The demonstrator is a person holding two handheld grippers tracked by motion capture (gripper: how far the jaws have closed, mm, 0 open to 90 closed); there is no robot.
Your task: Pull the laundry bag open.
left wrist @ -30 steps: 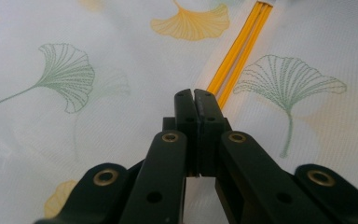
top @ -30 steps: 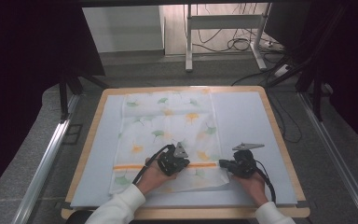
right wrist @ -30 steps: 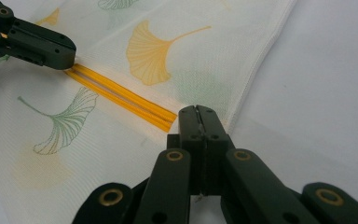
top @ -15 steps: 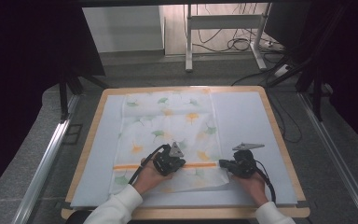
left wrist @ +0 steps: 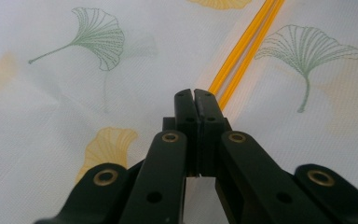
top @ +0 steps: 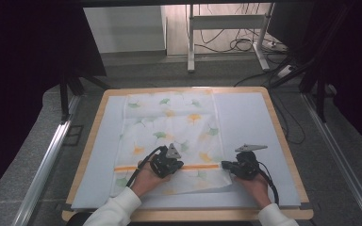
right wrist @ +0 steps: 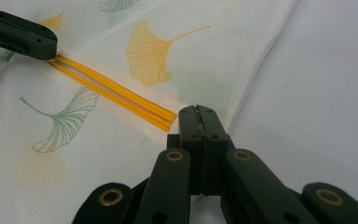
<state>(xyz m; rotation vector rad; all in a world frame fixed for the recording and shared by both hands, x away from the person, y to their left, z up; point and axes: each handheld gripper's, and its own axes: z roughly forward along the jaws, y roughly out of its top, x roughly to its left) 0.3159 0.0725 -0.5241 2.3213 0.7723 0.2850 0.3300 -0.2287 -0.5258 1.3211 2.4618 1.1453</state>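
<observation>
where orange stripe [top: 195, 166] crosses thin woven leaf-print cloth [top: 169, 122], jaws pinched.

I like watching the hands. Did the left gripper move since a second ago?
Yes, a little. The left gripper has slid left along the cloth's orange stripe, toward the table's left edge.

Left gripper [left wrist: 194, 95] low over white cloth [left wrist: 51, 107], jaws pressed together, nothing visibly between them. Tips right at the double orange stripe [left wrist: 247, 44] running toward the cloth's far edge. Green ginkgo leaves [left wrist: 100, 35] and yellow ones printed on either side.
</observation>
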